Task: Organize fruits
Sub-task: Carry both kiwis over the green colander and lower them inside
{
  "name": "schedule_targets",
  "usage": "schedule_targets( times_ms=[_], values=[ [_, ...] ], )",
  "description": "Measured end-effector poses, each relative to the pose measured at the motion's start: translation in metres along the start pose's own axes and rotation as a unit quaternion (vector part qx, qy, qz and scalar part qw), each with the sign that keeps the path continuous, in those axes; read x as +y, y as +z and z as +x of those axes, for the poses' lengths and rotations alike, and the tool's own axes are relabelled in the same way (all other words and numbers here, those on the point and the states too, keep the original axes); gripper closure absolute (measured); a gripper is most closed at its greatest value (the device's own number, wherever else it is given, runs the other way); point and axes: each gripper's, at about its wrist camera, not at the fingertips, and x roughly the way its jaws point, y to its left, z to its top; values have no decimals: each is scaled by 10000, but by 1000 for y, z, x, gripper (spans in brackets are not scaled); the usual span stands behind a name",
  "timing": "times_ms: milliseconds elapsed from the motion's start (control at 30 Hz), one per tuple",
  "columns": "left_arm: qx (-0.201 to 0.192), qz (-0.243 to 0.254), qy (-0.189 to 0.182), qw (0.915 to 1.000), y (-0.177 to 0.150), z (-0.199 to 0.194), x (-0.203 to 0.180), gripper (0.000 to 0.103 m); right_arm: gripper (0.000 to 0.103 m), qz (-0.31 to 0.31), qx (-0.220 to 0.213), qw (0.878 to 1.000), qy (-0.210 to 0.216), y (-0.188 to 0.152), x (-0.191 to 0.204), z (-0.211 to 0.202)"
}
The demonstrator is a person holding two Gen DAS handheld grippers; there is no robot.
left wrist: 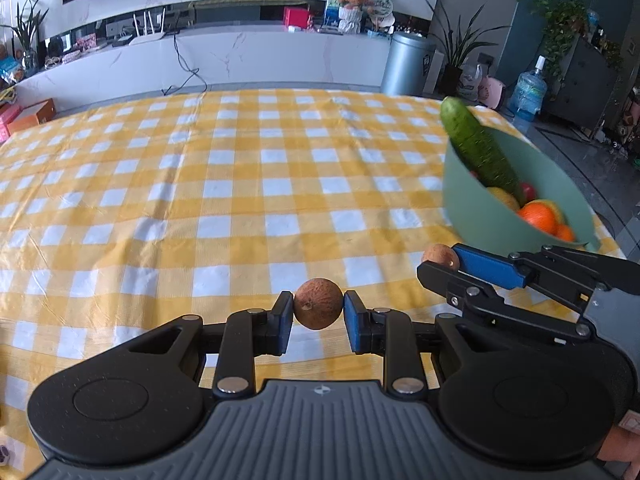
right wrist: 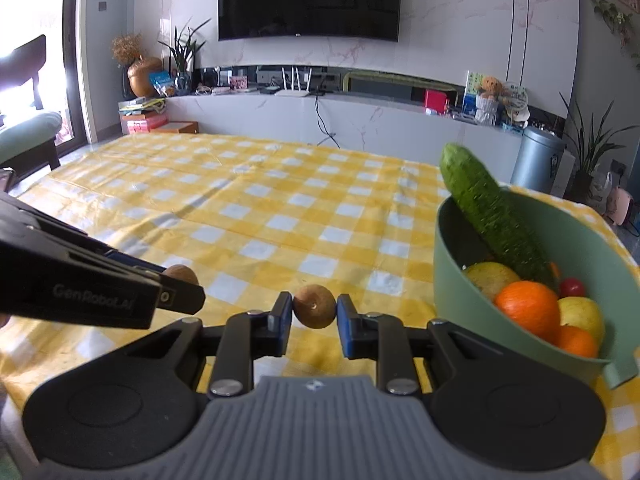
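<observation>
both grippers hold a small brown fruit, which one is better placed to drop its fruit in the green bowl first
Right, probably. The right gripper, jaws shut on its brown fruit, sits beside the green bowl. The left gripper, holding its own brown fruit, is farther away, with the right gripper between it and the bowl.

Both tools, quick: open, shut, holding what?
Left tool: shut on a brown round fruit.
Right tool: shut on a second brown round fruit.
</observation>
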Motion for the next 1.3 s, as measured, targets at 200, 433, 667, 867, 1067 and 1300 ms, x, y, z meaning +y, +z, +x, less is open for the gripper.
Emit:
schedule_targets(
  times_ms=[200, 433, 667, 867, 1067, 1300],
  values=[
    [-196, 80, -59, 9998, 7, -18, -16, 73, 83, -92, -241, 9996, -69, 4, -3, -28],
    [-410, 153, -228, 9988, 17, -38, -37, 73, 83, -21, -508, 9983, -280, 5, -20, -62],
    [-542, 427, -443, 9966, 27, -46, -72, 73, 83, 118, -823, 9947, -613, 10, -46, -90],
    [-579, 615, -616, 9945, 40, -40, -101, 73, 83, 68, -1013, 9894, -1035, 13, -74, -106],
    [-570, 829, -755, 9921, 53, -27, -130, 73, 83, 187, -1020, 9860, -1308, 16, -108, -109],
    [-559, 909, -842, 9907, 72, -4, -158, 73, 83, 482, -968, 9826, -1509, 20, -141, -95]
  ],
)
